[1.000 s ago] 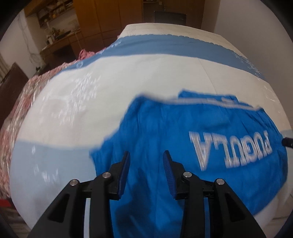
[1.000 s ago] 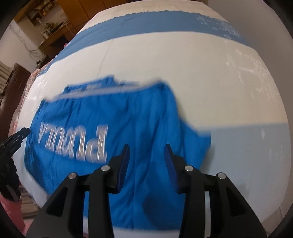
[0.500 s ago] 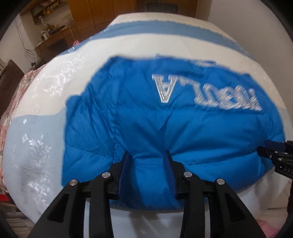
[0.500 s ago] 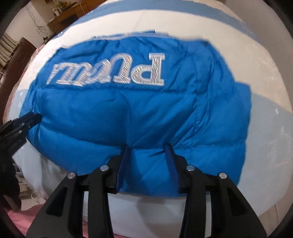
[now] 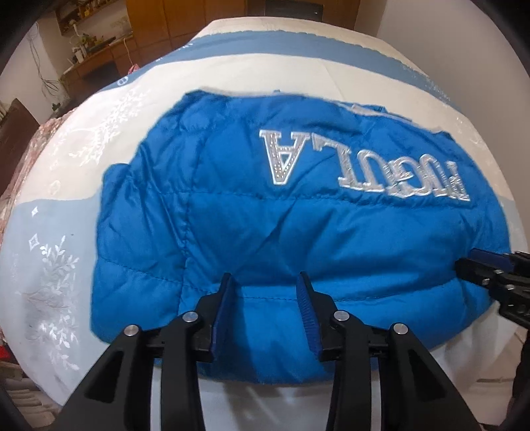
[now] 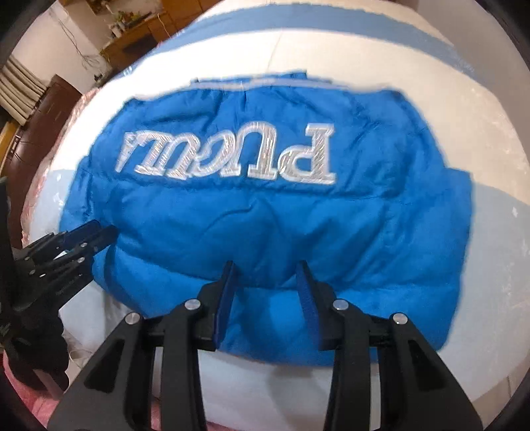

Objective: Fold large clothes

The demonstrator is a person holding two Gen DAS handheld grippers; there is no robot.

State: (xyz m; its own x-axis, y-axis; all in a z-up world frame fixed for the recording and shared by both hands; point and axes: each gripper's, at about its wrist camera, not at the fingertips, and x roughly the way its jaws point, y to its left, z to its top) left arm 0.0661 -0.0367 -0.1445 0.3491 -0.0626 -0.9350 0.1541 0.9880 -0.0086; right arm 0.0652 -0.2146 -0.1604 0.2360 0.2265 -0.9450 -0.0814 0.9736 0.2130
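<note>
Blue puffer jacket (image 5: 298, 232) is lying spread out flat on the bed, back side up. The big silver lettering (image 5: 364, 172) across it reads upside down from both wrist cams. It sits pretty much in the middle of the bedspread (image 5: 232, 76), which is white with light blue bands and some pale leafy print. The jacket's near edge comes close to the near side of the bed.

The left gripper (image 5: 265, 278) is angled steeply down at that near hem. Its blue-padded fingers (image 5: 223, 308) are only partly spread, with a puffy ridge of the hem filling the gap, so it looks like a pinch on the jacket rather than tongs hanging loose. The right gripper (image 6: 265, 267) is doing the same further along the same hem, with the jacket bunched between its pads. Its jaws have just closed a touch tighter on the fabric.

Each gripper also shows up in the other one's camera. The right one pokes in from the right edge of the left view, touching the jacket's side, and the left one comes in from the left edge of the right view, so they're well apart along the hem.

In the background, wooden cabinets (image 5: 198, 20) stand past the far end of the bed. Some pink floral cloth (image 5: 20, 165) lies along the left side.
</note>
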